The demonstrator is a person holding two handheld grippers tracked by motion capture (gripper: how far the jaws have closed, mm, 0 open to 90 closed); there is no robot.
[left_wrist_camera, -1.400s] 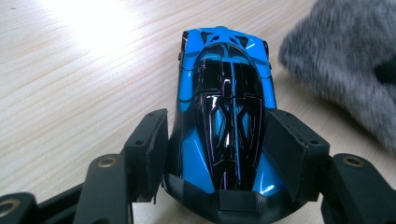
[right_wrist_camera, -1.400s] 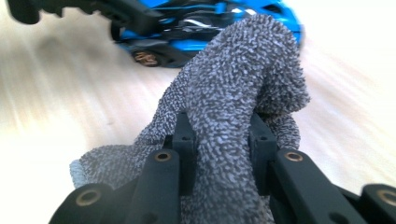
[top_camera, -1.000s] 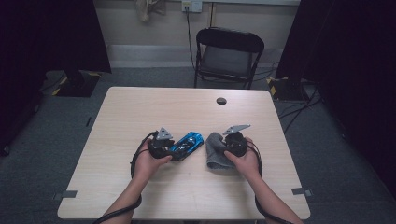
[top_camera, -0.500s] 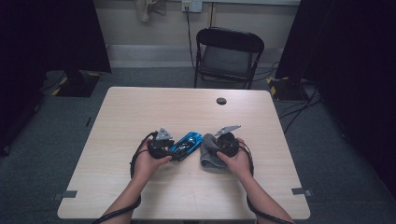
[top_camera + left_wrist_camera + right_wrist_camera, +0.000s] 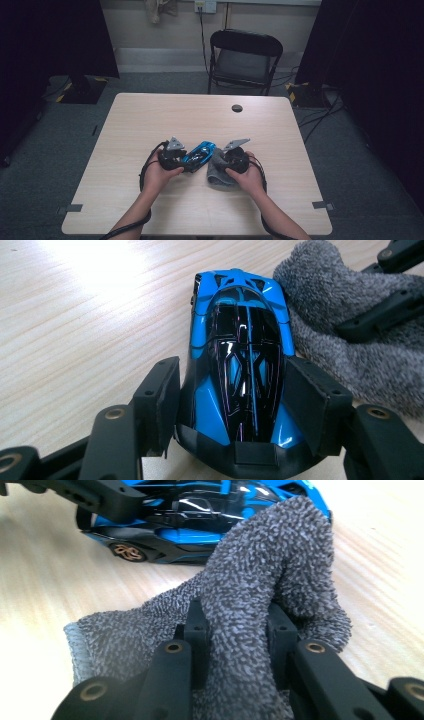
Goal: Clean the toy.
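On the pale tabletop our left claw clamps the blue toy car while our right claw, pinching the grey cloth, has moved left against it, ready to wipe.

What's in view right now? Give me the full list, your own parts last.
toy car: one, blue and black, mid-table, between the left tongs' jaws
cloth: one, grey, right of the car, touching it, pinched by the right tongs
table: one, light wood, with a dark round spot near its far edge
chair: one, black, beyond the table
left tongs: black, shut on the car's sides
right tongs: black, shut on a fold of cloth
hands: two, holding the tongs
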